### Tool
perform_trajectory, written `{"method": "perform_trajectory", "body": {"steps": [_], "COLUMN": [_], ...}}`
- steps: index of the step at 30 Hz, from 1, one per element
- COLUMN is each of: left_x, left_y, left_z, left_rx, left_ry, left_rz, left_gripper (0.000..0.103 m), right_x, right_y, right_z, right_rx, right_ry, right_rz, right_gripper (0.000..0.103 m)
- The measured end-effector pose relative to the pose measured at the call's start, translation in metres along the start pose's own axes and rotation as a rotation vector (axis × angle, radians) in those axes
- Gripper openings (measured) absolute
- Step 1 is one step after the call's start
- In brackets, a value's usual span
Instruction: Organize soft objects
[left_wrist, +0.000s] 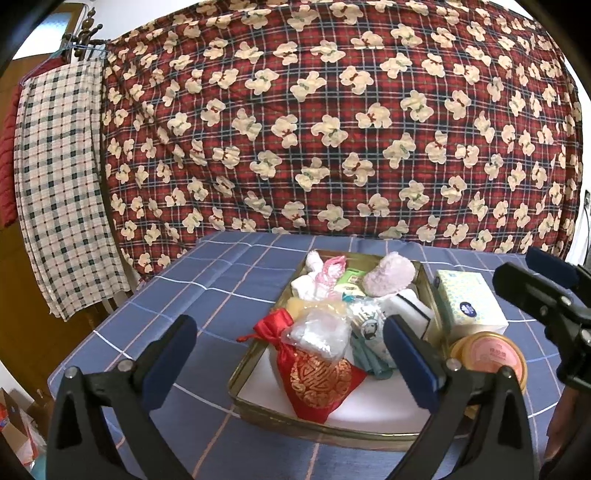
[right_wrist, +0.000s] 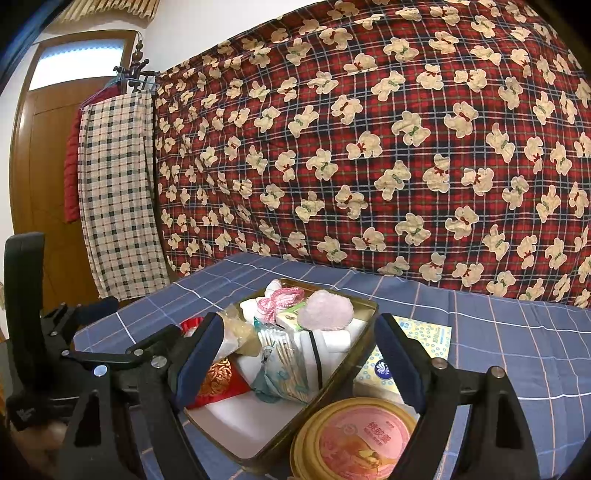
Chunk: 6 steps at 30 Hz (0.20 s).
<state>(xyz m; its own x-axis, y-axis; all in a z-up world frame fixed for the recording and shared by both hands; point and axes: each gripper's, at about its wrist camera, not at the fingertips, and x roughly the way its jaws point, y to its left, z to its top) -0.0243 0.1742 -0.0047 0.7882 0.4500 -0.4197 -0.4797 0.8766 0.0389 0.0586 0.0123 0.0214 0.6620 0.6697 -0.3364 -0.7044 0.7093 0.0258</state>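
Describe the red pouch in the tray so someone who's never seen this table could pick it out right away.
On the blue checked tablecloth sits a shallow gold-rimmed tray filled with small soft items. At the tray's near left corner lies the red pouch, partly under a clear plastic bag. It is the only shiny red satin item there, gathered at the neck, with a round gold embroidered emblem on its front.
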Motion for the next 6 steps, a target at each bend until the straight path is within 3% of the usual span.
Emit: {"method": "perform_trajectory", "body": {"steps": [6], "left_x": [-0.0013], "left_y": [-0.0016], "left_z": [-0.0001], "left_rx": [0.000], "left_ry": [-0.004], "left_rz": [-0.005], "left_gripper": [0.102], "right_x": [0.0003], "right_y": [0.0006], "right_z": [0.0002], "right_rx": [0.000], "right_ry": [0.001], "right_rz": [-0.001], "right_gripper": [0.086]}}
